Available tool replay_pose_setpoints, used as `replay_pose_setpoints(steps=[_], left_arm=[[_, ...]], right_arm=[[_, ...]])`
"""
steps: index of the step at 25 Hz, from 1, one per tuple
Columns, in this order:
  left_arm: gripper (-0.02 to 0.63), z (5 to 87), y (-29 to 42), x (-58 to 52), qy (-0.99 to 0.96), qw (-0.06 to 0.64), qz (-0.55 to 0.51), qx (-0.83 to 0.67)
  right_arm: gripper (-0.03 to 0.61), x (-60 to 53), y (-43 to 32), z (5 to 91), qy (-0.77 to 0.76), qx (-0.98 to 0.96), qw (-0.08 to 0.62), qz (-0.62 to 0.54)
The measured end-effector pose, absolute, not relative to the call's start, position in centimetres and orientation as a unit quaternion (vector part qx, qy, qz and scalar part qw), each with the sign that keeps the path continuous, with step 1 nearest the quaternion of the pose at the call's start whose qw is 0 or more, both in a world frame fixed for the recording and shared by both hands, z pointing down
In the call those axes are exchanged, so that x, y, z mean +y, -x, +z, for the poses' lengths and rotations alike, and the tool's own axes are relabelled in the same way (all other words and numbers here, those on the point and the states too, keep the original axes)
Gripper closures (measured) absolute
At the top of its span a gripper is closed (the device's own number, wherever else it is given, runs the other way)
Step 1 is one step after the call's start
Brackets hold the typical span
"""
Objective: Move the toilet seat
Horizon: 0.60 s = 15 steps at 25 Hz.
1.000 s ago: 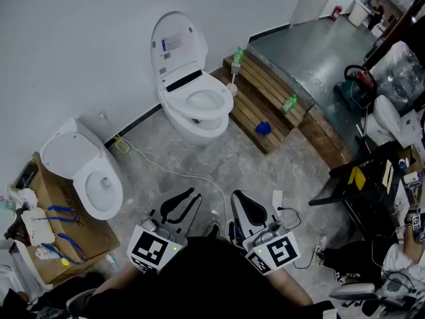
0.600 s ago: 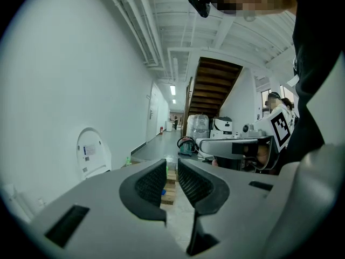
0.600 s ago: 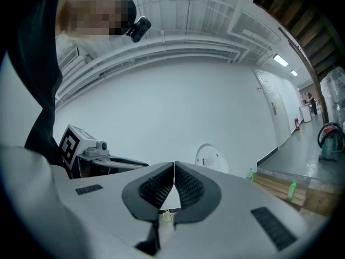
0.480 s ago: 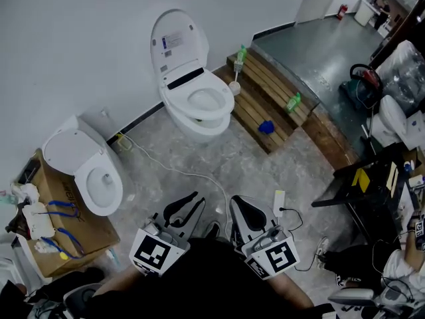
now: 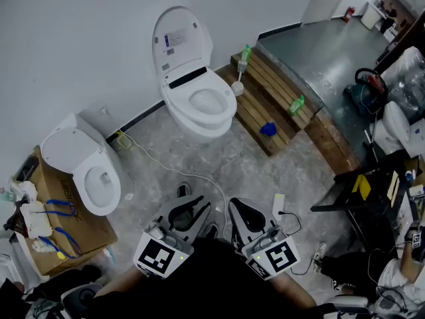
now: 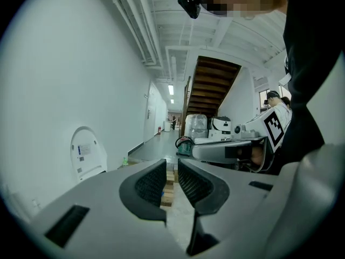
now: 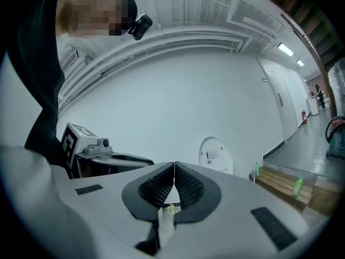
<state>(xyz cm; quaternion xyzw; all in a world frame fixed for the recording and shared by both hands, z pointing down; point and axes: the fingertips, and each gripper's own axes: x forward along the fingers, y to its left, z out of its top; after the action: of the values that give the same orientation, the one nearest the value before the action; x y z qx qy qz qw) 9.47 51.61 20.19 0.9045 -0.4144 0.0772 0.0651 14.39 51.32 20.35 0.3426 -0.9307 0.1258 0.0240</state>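
The toilet seat (image 5: 223,109) lies flat on the white toilet bowl (image 5: 201,131), well ahead of both your grippers across bare floor, with the lid (image 5: 176,42) standing upright behind it against the wall. Your left gripper (image 6: 171,178) has its jaws a small way apart with nothing between them. From it the lid shows ahead and off to the left. Your right gripper (image 7: 173,185) has its jaws pressed together on nothing, and the lid sits ahead, just right of its tips.

The seat looks like a thick, rigid plastic ring hinged at the back under a dark strip. A white cable (image 5: 174,171) runs over the floor toward the toilet, so it may be a powered seat and heavier than a plain one. Its glossy surface will likely be slippery under the pads. Take hold at the front edge, farthest from the hinge, where it swings most easily. Pinch the rim rather than push on it, and let the hinge guide the swing.
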Motion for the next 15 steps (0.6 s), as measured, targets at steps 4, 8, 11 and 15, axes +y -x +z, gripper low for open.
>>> replay_pose_setpoints(steps=[4, 8, 11, 15], left_arm=[[0.537, 20.6, -8.3, 47.6, -0.907, 0.077, 0.065, -0.409], [0.538, 20.2, -6.7, 42.6, -0.915, 0.070, 0.062, -0.392], [0.538, 19.9, -5.2, 38.6, -0.922, 0.067, 0.060, -0.378], [0.537, 19.8, -3.0, 33.8, -0.927, 0.073, 0.052, -0.365]], right_arm=[[0.549, 47.6, -13.9, 20.6, -0.363, -0.923, 0.026, 0.123], [0.549, 42.9, -12.4, 20.4, -0.382, -0.916, 0.030, 0.120], [0.549, 39.0, -11.0, 20.4, -0.398, -0.909, 0.033, 0.122], [0.549, 34.3, -9.3, 20.6, -0.420, -0.897, 0.036, 0.134]])
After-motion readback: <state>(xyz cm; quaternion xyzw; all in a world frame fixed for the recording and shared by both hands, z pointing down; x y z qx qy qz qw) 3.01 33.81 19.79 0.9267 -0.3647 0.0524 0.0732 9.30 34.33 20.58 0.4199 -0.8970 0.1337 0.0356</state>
